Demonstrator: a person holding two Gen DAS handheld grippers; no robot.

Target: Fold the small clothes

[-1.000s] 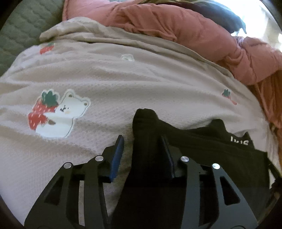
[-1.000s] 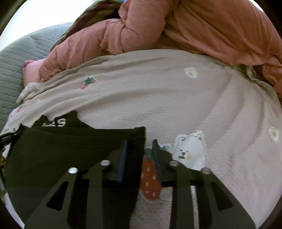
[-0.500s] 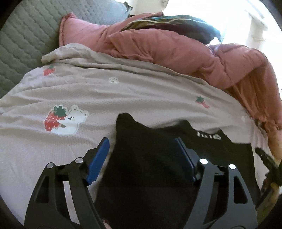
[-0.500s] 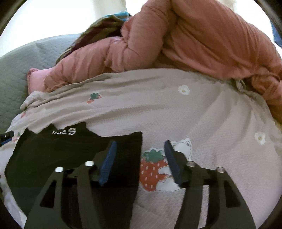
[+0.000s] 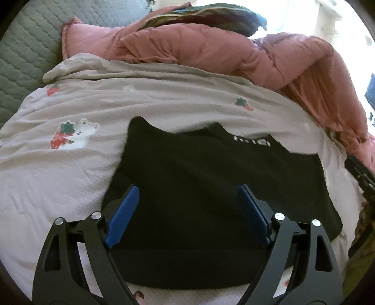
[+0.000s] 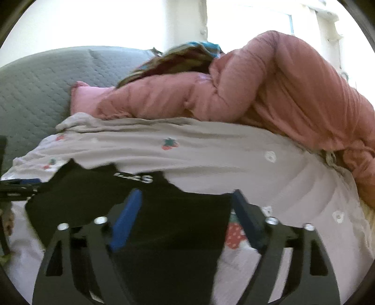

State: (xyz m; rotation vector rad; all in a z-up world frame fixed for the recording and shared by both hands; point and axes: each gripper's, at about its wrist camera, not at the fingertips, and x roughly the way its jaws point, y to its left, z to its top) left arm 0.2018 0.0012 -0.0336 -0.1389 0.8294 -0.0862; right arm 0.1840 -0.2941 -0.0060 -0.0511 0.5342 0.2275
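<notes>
A smooth black garment [image 5: 211, 178] lies flat on the waffle-textured blanket [image 5: 58, 169], both the left gripper [image 5: 187, 204] and right gripper [image 6: 185, 211] opening wide above it, empty.

I am looking at a bed: a pale blanket [image 5: 164, 98] printed with strawberries and bears is covering the middle of the frame. A pink quilt [image 6: 269, 93] is lying bunched across the top. A grey quilted headboard [image 6: 35, 93] is filling the upper left. Strong daylight from a window [image 6: 304, 21] is washing out the upper right.
</notes>
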